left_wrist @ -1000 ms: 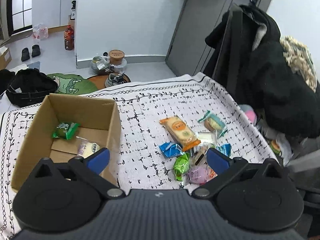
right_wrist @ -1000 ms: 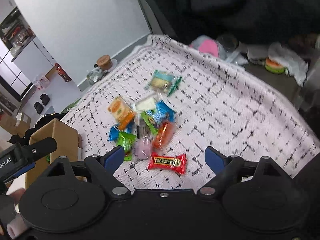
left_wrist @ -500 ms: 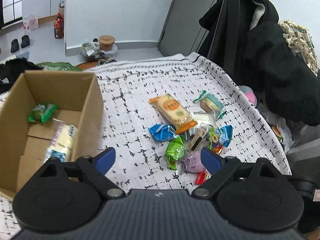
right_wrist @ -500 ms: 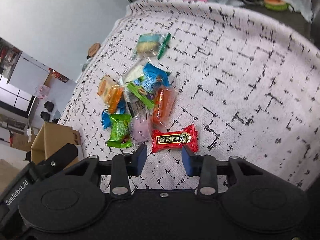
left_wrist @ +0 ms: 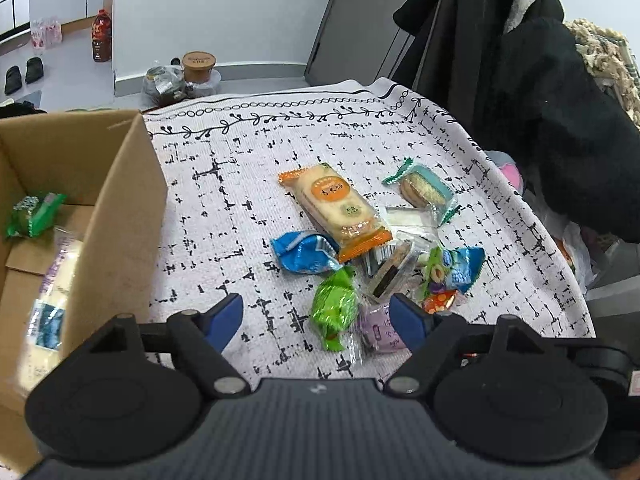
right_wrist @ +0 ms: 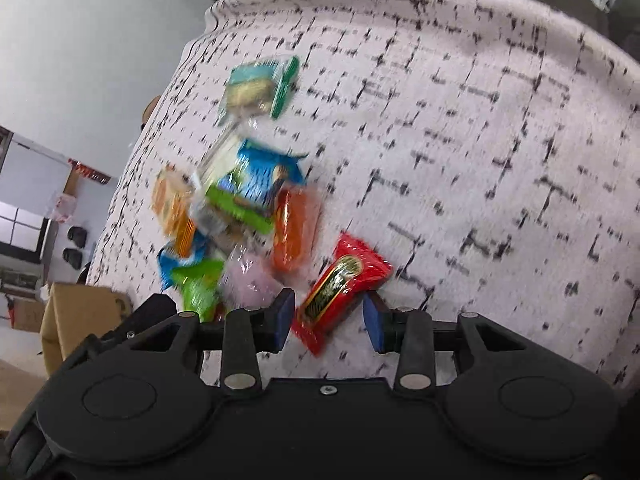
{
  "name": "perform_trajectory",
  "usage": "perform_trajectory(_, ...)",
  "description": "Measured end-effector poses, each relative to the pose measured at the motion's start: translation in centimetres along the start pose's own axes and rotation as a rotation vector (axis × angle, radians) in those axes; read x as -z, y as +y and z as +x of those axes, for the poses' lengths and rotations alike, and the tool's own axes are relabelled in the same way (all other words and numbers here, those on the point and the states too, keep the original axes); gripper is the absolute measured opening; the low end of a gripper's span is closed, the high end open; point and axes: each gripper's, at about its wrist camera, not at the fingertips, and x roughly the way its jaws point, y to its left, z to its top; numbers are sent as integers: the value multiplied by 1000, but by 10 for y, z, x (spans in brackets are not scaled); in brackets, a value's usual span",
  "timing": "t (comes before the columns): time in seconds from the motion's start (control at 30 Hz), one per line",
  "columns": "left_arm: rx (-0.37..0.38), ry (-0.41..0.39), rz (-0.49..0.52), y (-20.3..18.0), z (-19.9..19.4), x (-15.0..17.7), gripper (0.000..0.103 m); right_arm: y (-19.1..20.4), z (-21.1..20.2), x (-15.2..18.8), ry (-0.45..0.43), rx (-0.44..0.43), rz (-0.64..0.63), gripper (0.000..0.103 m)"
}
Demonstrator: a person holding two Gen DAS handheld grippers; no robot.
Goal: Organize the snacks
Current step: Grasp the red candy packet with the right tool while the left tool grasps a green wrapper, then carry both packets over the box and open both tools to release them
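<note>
- Your right gripper [right_wrist: 329, 318]: jaws part-closed around the glossy red wrapper [right_wrist: 340, 290]; contact unclear.
- Your left gripper [left_wrist: 316, 318]: jaws apart, closing above the crinkled green foil packet [left_wrist: 334, 308].
- Corrugated cardboard box [left_wrist: 120, 208]: open.

Snacks [left_wrist: 344, 216], box [left_wrist: 120, 216] on tablecloth [left_wrist: 224, 208]

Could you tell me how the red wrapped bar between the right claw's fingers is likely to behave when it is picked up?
The red bar looks glossy, so probably slippery. Its blocky middle suggests stiffness; the crimped ends likely flop. It seems small, probably light.
</note>
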Motion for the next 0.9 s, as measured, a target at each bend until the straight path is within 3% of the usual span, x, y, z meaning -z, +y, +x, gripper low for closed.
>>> perform_trajectory(0.2,10,10,-10,-3,13,-3,78,-2,-2,-5,-28,11,8,39)
perform_trajectory(0.47,16,41,-9,-7,33,-3,68,8,4,-1,-30,49,-68,40)
perform_trajectory(0.53,5,51,-8,-6,37,-2,65,10,5,1,-34,68,-99,36)
perform_trajectory(0.57,-3,53,-6,-6,39,-1,63,11,6,2,-35,75,-108,27)
perform_trajectory(0.6,-8,55,-8,-6,40,-1,61,11,7,2,-33,75,-112,22)
perform_trajectory(0.67,-10,55,-24,-4,42,1,57,12,5,3,-43,76,-124,21)
perform_trajectory(0.8,1,60,-29,-4,40,2,31,16,1,5,-70,73,-153,21)
perform_trajectory(0.9,-13,61,-16,-8,37,2,29,19,-5,6,-104,70,-172,21)
